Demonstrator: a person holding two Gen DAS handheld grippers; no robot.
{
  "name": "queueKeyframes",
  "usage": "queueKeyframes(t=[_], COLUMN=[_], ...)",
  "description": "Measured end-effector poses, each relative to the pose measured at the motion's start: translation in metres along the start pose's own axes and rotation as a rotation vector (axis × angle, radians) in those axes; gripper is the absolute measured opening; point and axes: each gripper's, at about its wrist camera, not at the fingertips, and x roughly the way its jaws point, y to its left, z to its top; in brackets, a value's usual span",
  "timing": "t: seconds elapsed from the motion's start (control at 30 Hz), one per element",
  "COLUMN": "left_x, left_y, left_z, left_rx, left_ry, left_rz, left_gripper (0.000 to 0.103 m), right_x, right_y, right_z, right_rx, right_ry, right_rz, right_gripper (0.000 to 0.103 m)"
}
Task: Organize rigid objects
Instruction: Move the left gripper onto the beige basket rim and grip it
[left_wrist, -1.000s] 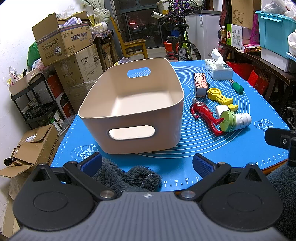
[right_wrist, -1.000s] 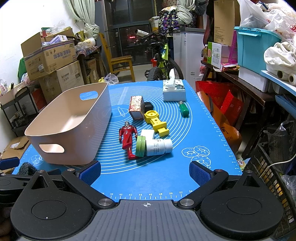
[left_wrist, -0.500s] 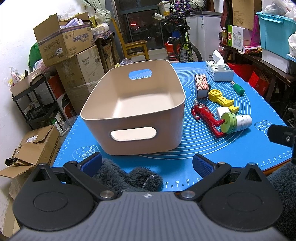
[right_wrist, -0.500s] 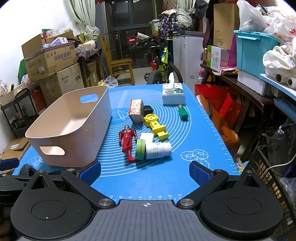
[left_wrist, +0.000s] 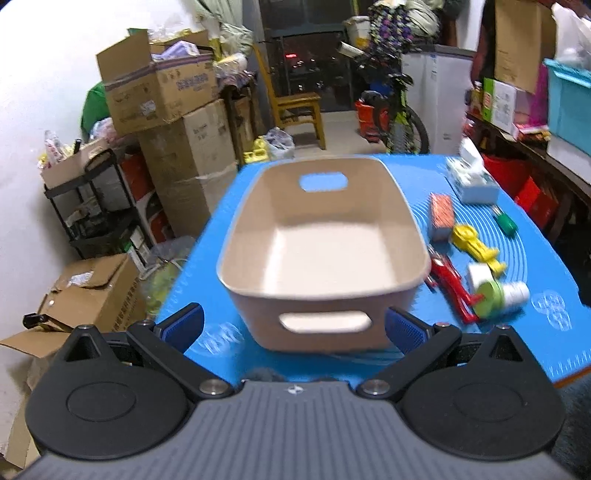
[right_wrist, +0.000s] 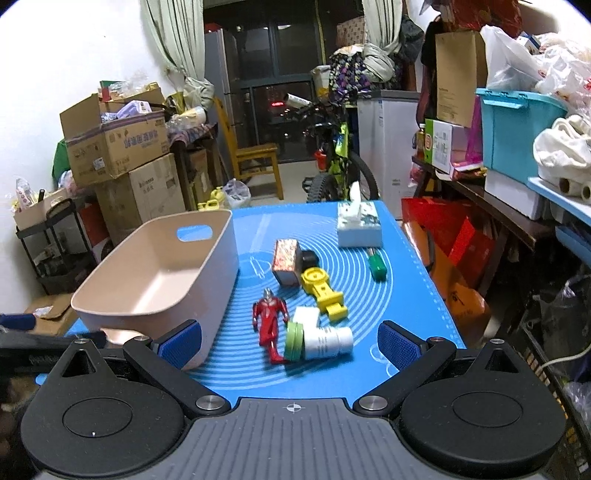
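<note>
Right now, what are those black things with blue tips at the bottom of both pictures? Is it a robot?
No robot. A person holds a grabbing tool in each hand, and each tool carries a camera looking out along its two fingers. One picture is from the left gripper, the other from the right gripper. Both are open and hold nothing.

On the blue mat stands an empty beige bin. Beside it lie the toys to tidy: a red figure, a yellow toy, a white bottle with a green cap, a patterned box, a green-handled screwdriver and a tissue box.
</note>
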Motion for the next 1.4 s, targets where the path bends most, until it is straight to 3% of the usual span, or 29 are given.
queueKeyframes(t=[0.23, 0.67, 1.0, 1.13, 1.4], left_x=[0.01, 0.072, 0.141, 0.165, 0.185], left_y=[0.028, 0.062, 0.087, 0.093, 0.09], left_z=[0.043, 0.083, 0.092, 0.083, 0.074], left_rx=[-0.038, -0.011, -0.013, -0.038, -0.006], left_ry=[-0.009, 0.044, 0.195, 0.284, 0.379], left_rz=[0.015, 0.007, 0.016, -0.002, -0.051], left_gripper=[0.103, 0.103, 0.102, 0.084, 0.068], right_x=[0.022, 0.101, 0.185, 0.212, 0.248], right_y=[0.003, -0.006, -0.01, -0.009, 0.007], right_z=[0.024, 0.053, 0.062, 0.062, 0.053], right_rx=[0.003, -0.023, -0.029, -0.047, -0.104], right_ry=[-0.012, 0.05, 0.171, 0.253, 0.383], right_rz=[0.047, -0.009, -0.046, -0.019, 0.014], right_gripper=[0.101, 0.101, 0.098, 0.097, 0.093])
